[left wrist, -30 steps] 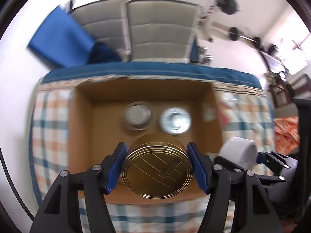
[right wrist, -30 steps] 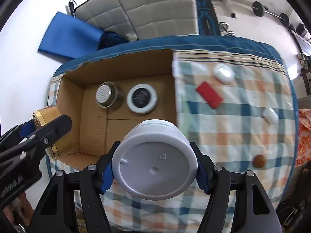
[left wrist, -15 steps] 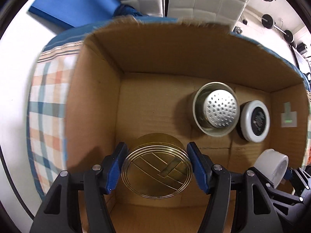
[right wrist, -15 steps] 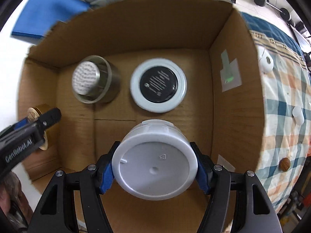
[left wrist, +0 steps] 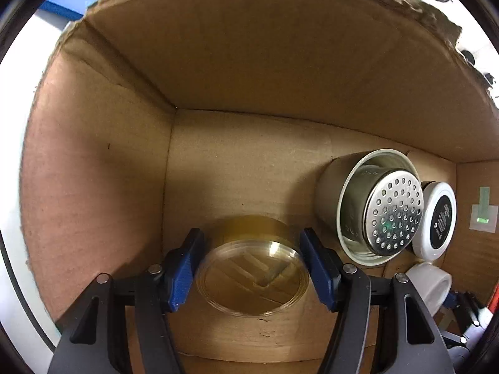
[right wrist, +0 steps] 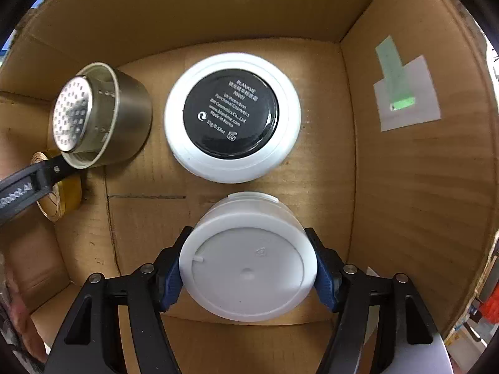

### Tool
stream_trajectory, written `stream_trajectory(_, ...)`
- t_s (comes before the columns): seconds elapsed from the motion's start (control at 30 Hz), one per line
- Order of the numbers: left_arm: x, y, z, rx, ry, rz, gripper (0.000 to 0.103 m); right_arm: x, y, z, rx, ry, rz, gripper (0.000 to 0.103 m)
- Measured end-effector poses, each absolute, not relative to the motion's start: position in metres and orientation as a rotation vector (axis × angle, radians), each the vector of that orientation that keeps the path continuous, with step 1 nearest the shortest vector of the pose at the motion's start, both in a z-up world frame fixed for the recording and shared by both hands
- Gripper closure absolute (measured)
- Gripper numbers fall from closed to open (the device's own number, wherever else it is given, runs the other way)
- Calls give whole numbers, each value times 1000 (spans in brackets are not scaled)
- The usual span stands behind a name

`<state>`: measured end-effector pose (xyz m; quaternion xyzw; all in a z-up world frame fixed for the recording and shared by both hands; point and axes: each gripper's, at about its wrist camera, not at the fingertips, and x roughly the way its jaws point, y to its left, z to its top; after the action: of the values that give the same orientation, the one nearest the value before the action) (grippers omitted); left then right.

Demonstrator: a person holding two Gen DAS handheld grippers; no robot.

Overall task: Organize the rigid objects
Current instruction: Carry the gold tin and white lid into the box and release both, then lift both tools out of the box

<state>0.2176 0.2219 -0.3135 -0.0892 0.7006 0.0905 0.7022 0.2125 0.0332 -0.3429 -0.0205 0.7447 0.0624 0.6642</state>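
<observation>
My left gripper [left wrist: 251, 268] is shut on a round gold tin [left wrist: 253, 277], held low over the floor of the cardboard box [left wrist: 243, 62] near its left wall; whether the tin touches the floor I cannot tell. My right gripper [right wrist: 248, 268] is shut on a white plastic jar [right wrist: 248, 268], bottom facing the camera, low inside the same box. The jar also shows in the left wrist view [left wrist: 432, 283]. The gold tin [right wrist: 62, 201] and a left finger show at the left of the right wrist view.
A steel cup with a perforated insert [left wrist: 374, 208] [right wrist: 93, 118] and a white compact with a black label [right wrist: 232, 118] [left wrist: 438, 219] stand on the box floor. A taped paper patch [right wrist: 405, 93] is on the right wall.
Both grippers have descended from above the table into the box, still holding the gold tin and the white jar. The box walls now fill both views.
</observation>
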Motion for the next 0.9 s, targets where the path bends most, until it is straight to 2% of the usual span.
stream_trajectory(0.13, 211, 224, -312, -221, 1579, 190, 37, 216, 30, -345, -49, 1698, 139, 32)
stream_trajectory(0.2, 206, 223, -308, -227, 1581, 179, 29, 217, 31, -345, -41, 1712, 136, 32)
stream_trajectory(0.3, 199, 220, -300, -229, 1585, 170, 18, 218, 31, -339, -31, 1708, 152, 28)
stream_trajectory(0.43, 189, 215, -284, -232, 1577, 160, 12, 216, 31, -318, -4, 1693, 186, 15)
stream_trajectory(0.5, 183, 212, -274, -239, 1576, 154, 1, 214, 31, -307, 3, 1683, 196, 11)
stream_trajectory(0.57, 176, 209, -261, -229, 1560, 146, 0, 211, 36, -295, -5, 1669, 217, 6)
stream_trajectory(0.9, 146, 190, -193, -208, 1464, 131, 0, 182, 26, -233, -25, 1592, 266, 6)
